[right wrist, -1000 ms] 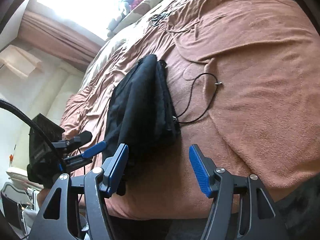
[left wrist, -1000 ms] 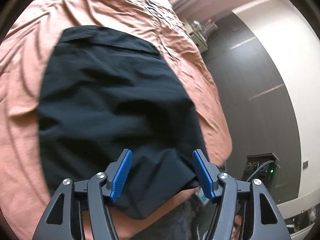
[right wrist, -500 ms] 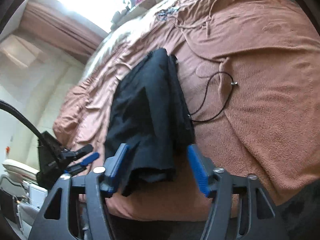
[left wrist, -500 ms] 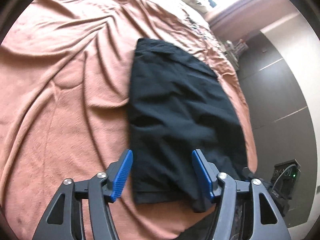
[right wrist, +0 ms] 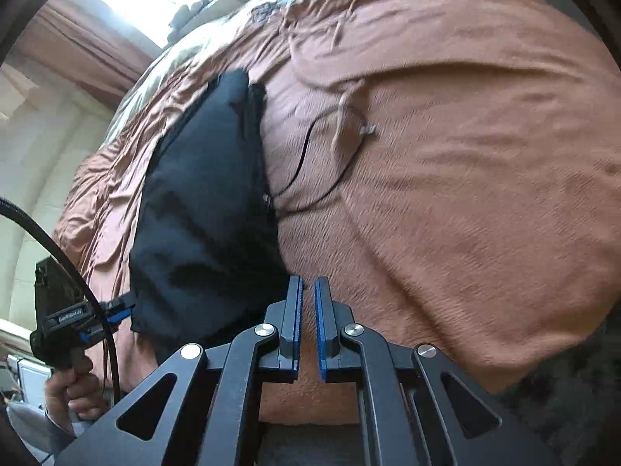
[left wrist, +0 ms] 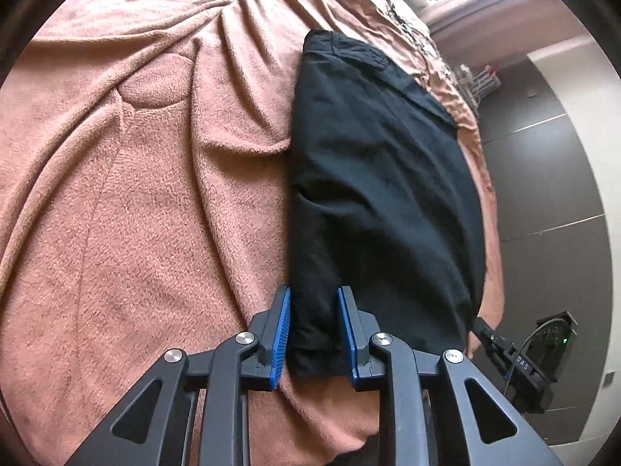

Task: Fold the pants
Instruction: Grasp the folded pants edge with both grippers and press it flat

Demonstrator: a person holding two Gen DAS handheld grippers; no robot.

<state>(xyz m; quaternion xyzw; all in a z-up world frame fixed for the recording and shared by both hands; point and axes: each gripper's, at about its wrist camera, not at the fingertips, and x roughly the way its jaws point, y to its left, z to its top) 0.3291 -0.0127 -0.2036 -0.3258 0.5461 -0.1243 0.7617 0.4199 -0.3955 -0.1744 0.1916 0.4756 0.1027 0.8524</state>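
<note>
Folded black pants (left wrist: 380, 178) lie on a rust-brown blanket (left wrist: 136, 194) near the bed's edge. My left gripper (left wrist: 313, 291) straddles their near left corner. Its jaws are closing: the cloth lies flat between the blue pads, the right finger resting over it. In the right wrist view the pants (right wrist: 205, 202) run up the left side. My right gripper (right wrist: 308, 279) is shut at their near right corner. The black cloth meets the outer side of its left finger, and only blanket (right wrist: 465, 194) shows in the slit between the pads. The left gripper (right wrist: 124, 303) shows there too, held by a hand (right wrist: 73, 392).
A thin black cable (right wrist: 306, 147) loops on the blanket right of the pants. The bed's side drops to a dark floor (left wrist: 543, 194) with a black box (left wrist: 555, 334) bearing a green light. Pillows and clutter sit at the far end under a bright window.
The left gripper has shifted to the pants' near left corner and its jaws have narrowed around it. The right gripper's jaws have gone from wide apart to shut.
</note>
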